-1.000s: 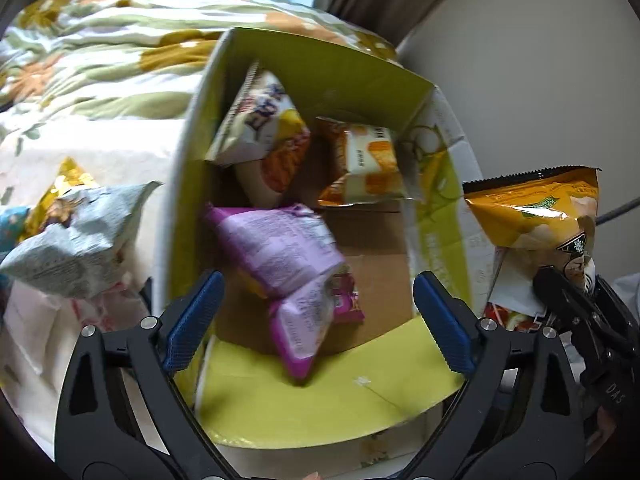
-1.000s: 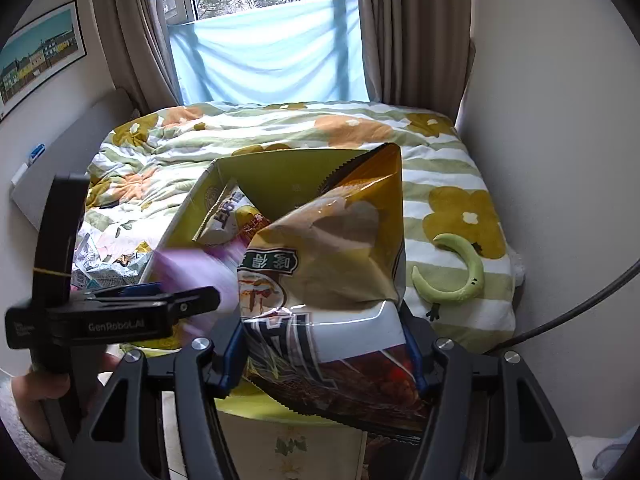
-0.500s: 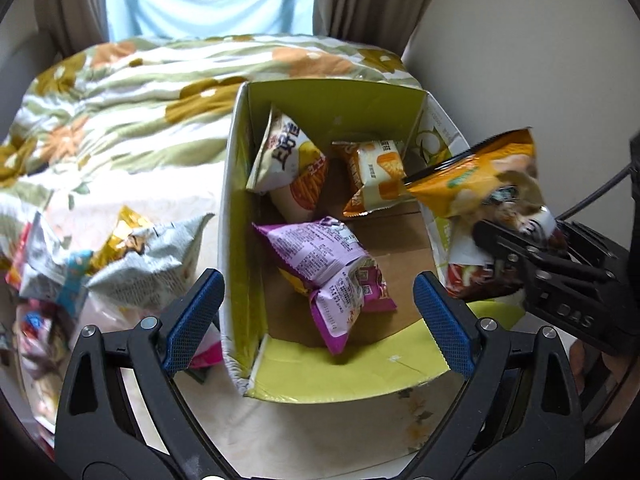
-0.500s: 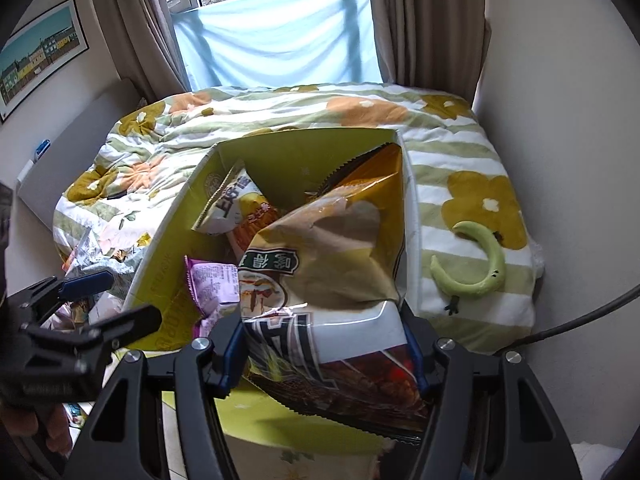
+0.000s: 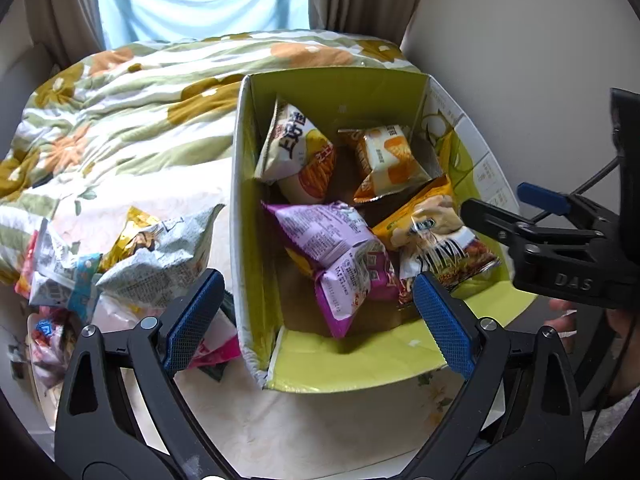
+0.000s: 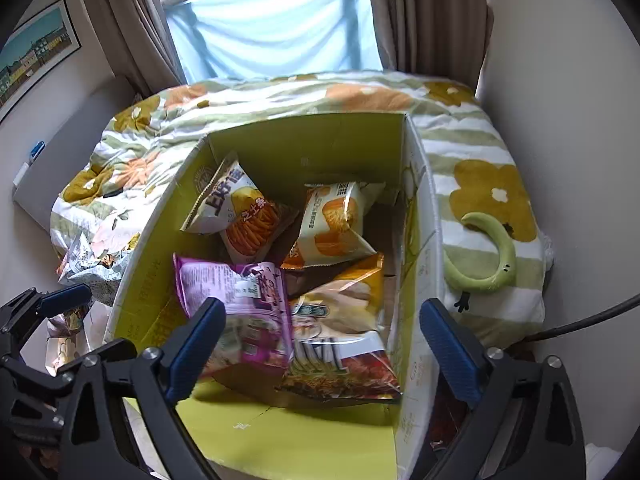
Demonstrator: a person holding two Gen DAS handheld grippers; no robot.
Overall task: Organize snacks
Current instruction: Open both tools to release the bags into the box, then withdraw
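A bed with a flowered quilt (image 6: 280, 104) fills the upper half of both views, below a window (image 6: 276, 36) with brown curtains. On it, at centre frame, stands an open yellow-green cardboard box (image 5: 256, 216), flaps folded out.

Inside the box lie four snack bags. The yellow-orange chip bag (image 6: 344, 320) rests at the lower right of the box floor, partly blurred, touching the purple bag (image 6: 240, 304) on its left. A white bag with orange sticks (image 6: 244, 216) leans in the far left corner; a smaller white-and-orange bag (image 6: 336, 220) sits beside it on the right.

Left of the box in the left wrist view, a heap of loose packets (image 5: 132, 256) lies on the quilt. A green curved plush toy (image 6: 492, 256) lies on the quilt at right in the right wrist view.

The right gripper (image 6: 324, 348) hangs over the box's near edge, its jaws opening, the chip bag below them and free of the pads. The left gripper (image 5: 316, 320) stands spread wide, nothing between its fingers.
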